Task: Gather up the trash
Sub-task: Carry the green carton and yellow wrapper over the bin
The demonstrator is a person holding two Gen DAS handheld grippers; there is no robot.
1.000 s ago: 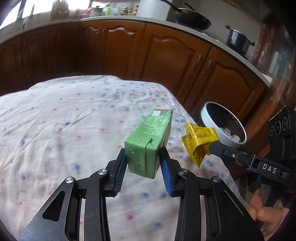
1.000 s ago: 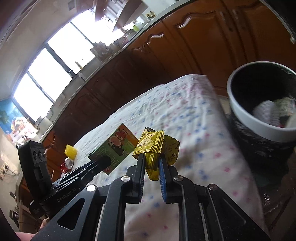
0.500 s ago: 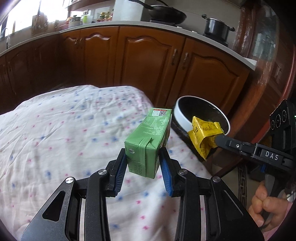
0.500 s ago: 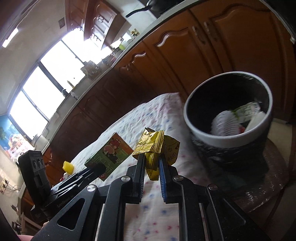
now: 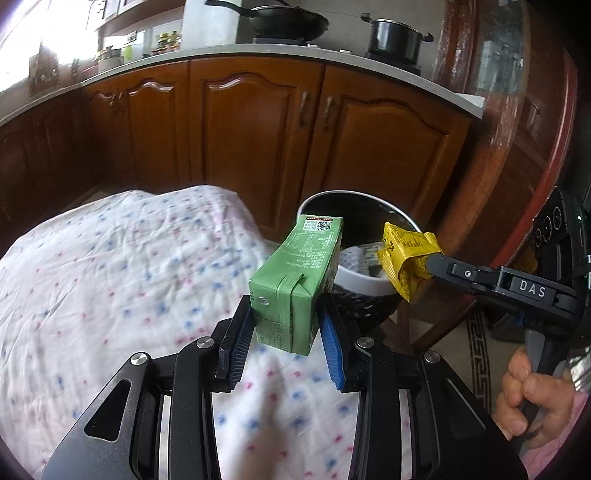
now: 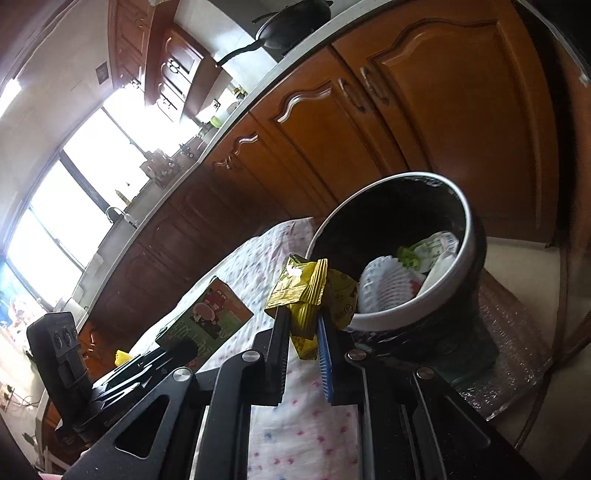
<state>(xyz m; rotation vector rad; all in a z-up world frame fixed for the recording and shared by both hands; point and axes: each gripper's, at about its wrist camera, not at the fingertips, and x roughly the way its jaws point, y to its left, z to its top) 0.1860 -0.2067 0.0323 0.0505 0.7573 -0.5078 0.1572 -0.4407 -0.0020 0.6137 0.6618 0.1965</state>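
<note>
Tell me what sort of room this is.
A home kitchen, most likely: wooden cabinets run under a pale countertop, with a wok and a lidded pot standing on the stove.

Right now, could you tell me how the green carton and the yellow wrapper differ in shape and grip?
The green carton is a rigid box; the yellow wrapper is thin and crumpled. The left gripper clamps the carton with its jaws set apart; the right gripper is pinched nearly shut on the wrapper. Both are held in the air near the bin.
</note>
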